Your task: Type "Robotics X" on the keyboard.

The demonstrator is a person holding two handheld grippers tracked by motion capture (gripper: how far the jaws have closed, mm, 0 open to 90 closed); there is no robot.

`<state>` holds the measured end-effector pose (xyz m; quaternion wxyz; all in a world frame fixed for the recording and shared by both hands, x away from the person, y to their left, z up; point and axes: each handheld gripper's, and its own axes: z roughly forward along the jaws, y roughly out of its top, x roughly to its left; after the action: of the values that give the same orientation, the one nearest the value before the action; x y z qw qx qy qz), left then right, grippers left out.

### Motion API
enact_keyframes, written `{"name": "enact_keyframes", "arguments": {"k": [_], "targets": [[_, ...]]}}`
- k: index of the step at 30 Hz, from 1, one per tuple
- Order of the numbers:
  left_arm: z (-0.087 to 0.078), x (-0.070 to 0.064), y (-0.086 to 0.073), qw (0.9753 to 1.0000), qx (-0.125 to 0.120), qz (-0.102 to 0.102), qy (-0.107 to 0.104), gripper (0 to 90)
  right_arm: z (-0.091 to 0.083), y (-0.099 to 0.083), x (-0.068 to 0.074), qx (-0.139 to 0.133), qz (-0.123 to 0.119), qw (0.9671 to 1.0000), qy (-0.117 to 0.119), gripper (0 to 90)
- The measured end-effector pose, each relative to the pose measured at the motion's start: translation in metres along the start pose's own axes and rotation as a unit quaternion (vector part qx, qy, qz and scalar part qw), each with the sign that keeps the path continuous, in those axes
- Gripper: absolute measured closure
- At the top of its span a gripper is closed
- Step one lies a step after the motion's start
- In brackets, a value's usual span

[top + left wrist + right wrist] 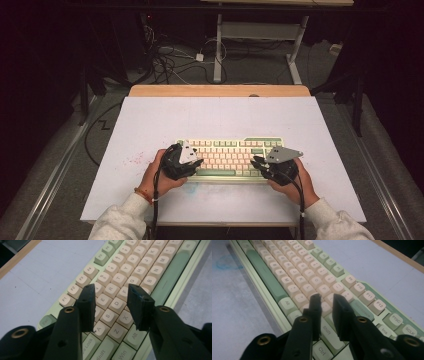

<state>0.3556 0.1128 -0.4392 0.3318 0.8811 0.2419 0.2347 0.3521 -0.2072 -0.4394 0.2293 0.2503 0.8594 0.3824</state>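
The keyboard (229, 158) lies at lower centre of the counter (150, 125). Your left hand-held gripper (112, 290) hovers part open and empty over its left keys; your right hand-held gripper (327, 299), narrowly open and empty, over its right keys. Lower one jaw squarely onto one key.

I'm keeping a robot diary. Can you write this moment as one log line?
left gripper: open, over keyboard left keys | right gripper: open, narrow gap, over right keys | nothing held

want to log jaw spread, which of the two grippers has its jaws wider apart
The left gripper: its jaws stand several keys apart over the keyboard. The right gripper shows a narrow gap.
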Motion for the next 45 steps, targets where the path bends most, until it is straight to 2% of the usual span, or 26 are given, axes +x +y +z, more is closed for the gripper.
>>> {"name": "enact_keyframes", "arguments": {"k": [5,13,15,19,21,26,36,39,45], "targets": [[-0.002,0.000,-0.001,0.9999,-0.010,-0.002,0.005,45.8,-0.001,0.000,-0.001,-0.013,0.003,0.9999,-0.001,61.5],[-0.002,-0.001,0.000,0.9998,-0.014,-0.002,0.013,34.1,0.001,0.000,-0.001,-0.021,0.013,0.9993,-0.030,36.6],[-0.001,-0.002,0.001,0.9997,-0.014,-0.005,0.020,29.5,0.001,0.000,-0.001,-0.023,0.015,0.9992,-0.030,30.3],[-0.002,-0.003,0.001,0.9991,-0.029,-0.007,0.030,20.6,0.004,0.000,-0.001,-0.022,0.021,0.9988,-0.039,23.5],[-0.002,-0.004,0.001,0.9991,-0.030,-0.008,0.028,18.0,0.004,0.000,-0.001,-0.024,0.026,0.9984,-0.045,22.6],[-0.002,-0.008,0.001,0.9987,-0.033,-0.002,0.039,17.4,0.004,0.000,-0.002,-0.030,0.028,0.9971,-0.063,20.6],[-0.005,-0.013,0.004,0.9979,-0.049,0.007,0.043,16.3,-0.001,0.003,-0.001,-0.051,0.037,0.9955,-0.071,20.4],[-0.008,-0.014,0.005,0.9975,-0.055,0.006,0.043,16.3,-0.002,0.005,0.001,-0.054,0.029,0.9954,-0.073,20.3],[-0.012,-0.015,0.006,0.9969,-0.063,0.009,0.047,16.4,-0.007,0.009,0.002,-0.058,0.030,0.9944,-0.083,20.2]]}}
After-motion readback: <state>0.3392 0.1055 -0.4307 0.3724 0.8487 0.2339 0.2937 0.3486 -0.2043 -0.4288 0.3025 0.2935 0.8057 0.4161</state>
